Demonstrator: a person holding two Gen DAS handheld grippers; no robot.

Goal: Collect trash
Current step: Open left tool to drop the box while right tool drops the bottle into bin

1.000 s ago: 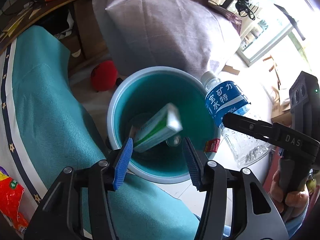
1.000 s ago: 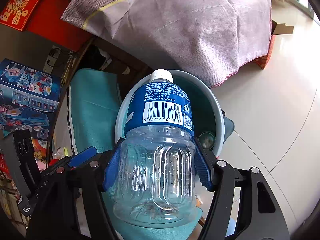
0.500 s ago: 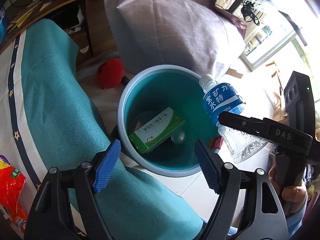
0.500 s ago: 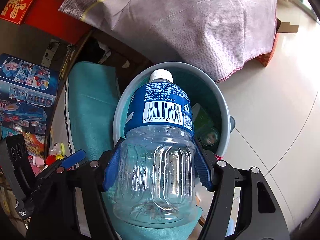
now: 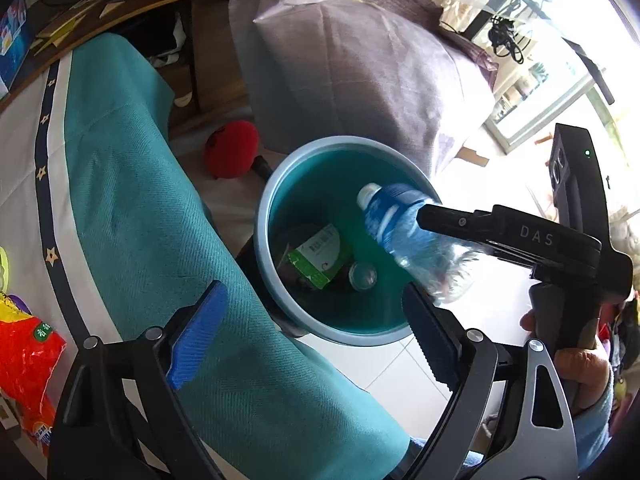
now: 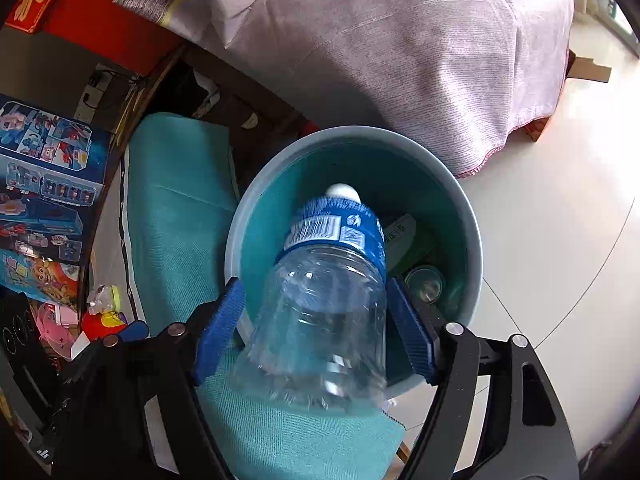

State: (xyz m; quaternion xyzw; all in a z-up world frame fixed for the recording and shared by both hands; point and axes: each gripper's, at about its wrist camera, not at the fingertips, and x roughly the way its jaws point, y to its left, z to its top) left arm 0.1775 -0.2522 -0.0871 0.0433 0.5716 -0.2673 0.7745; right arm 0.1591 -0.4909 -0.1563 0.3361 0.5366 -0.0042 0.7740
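Left wrist view: left gripper [image 5: 308, 338], blue-padded jaws spread wide and holding nothing, poised over the near rim of the bin [image 5: 262, 236].

Bin: round, pale blue-grey rim, teal inside, standing on the white tiled floor [image 5: 400, 372]. Landmark for all entries below.

Contents of the bin: green-and-white carton [image 5: 318, 258] lying flat on the bottom; a small round clear container [image 5: 362, 276] just beside it, toward the right gripper.

Plastic bottle [image 5: 404, 236]: clear body, blue label, white cap. Blurred in both views. Tilted cap-first over the mouth of the bin, cap above the interior, base outside the near rim.

Right gripper [image 6: 316, 334]: jaws parted, blue pads standing clear of the bottle's sides with a gap showing on the left; whether the right pad touches the bottle cannot be told. Positioned at the near rim of the bin. In the left wrist view its black body and the hand [image 5: 576, 364] around the handle sit to the right of the bin.

Teal blanket [image 5: 132, 200]: draped surface directly left of the bin, touching its side.

Red ball [image 5: 232, 154]: on the floor behind the bin, to the left.

Grey cloth-covered bulk [image 5: 352, 64]: behind the bin.

Red snack packet [image 5: 28, 360]: well left of the bin, on the white star-trimmed cover.

Toy box [image 6: 44, 168]: blue, printed, far left of the bin in the right wrist view.
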